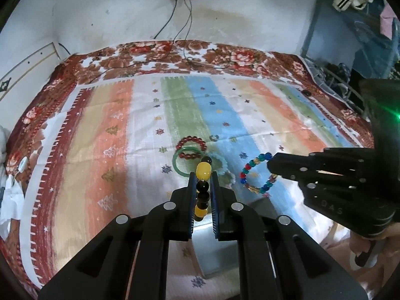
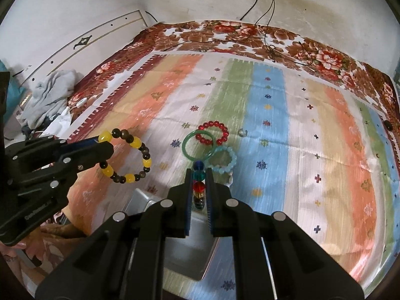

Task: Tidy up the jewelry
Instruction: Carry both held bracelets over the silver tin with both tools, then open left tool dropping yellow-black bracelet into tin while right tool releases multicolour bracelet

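Left wrist view: left gripper (image 1: 202, 182) was clamped on the yellow-and-black bead bracelet (image 1: 203, 171), held clear of the striped cloth (image 1: 105, 130), presumably for carrying to the metal tray (image 1: 215, 262) below.

Right wrist view: right gripper (image 2: 199, 183) was clamped on the multicolour bead bracelet (image 2: 199, 187). Red bead bracelet (image 2: 213, 133), green bangle (image 2: 198, 145) and pale blue bracelet (image 2: 225, 159) lay overlapping on the cloth, not yet collected.

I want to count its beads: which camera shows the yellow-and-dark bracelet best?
The right wrist view: the yellow-and-dark bracelet hangs as a full open loop from the left gripper. The left wrist view shows it edge-on between the fingers.
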The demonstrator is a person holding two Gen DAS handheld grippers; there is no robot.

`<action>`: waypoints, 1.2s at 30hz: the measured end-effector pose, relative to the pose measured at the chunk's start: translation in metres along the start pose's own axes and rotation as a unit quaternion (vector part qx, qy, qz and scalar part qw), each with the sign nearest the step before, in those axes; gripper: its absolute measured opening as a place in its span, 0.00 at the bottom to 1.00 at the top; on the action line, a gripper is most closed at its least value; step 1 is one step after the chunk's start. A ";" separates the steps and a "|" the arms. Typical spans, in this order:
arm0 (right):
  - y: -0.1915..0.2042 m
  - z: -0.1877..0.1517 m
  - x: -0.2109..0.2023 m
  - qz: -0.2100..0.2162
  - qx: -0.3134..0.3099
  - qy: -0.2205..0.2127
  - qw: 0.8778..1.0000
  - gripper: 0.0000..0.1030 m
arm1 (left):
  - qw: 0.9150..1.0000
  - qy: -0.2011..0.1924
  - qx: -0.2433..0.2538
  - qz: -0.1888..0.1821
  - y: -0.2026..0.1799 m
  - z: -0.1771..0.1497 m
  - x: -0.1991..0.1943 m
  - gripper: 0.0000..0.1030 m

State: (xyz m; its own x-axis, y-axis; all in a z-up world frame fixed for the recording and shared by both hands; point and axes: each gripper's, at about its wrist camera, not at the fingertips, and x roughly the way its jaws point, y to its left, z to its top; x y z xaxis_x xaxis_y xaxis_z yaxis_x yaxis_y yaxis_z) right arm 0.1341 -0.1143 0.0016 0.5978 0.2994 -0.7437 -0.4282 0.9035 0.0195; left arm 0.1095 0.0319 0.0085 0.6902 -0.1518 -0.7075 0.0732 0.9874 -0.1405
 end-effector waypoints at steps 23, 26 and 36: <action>0.009 -0.054 -0.009 0.013 0.002 0.031 0.999 0.10 | 0.999 0.021 0.037 -0.005 -0.036 -0.048 -0.010 0.10; 0.008 -0.054 -0.005 0.010 0.004 0.036 0.999 0.12 | 0.999 0.030 0.042 -0.005 -0.037 -0.049 -0.005 0.11; -0.016 -0.048 -0.003 0.004 0.043 0.034 0.999 0.36 | 0.999 0.035 0.014 0.000 -0.019 -0.041 0.002 0.32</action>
State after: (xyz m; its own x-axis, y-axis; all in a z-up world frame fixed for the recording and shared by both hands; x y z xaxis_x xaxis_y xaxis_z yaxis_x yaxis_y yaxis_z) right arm 0.1070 -0.1444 -0.0286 0.5468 0.2875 -0.7864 -0.3712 0.9251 0.0802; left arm 0.0798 0.0111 -0.0190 0.6384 -0.1544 -0.7541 0.0949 0.9880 -0.1220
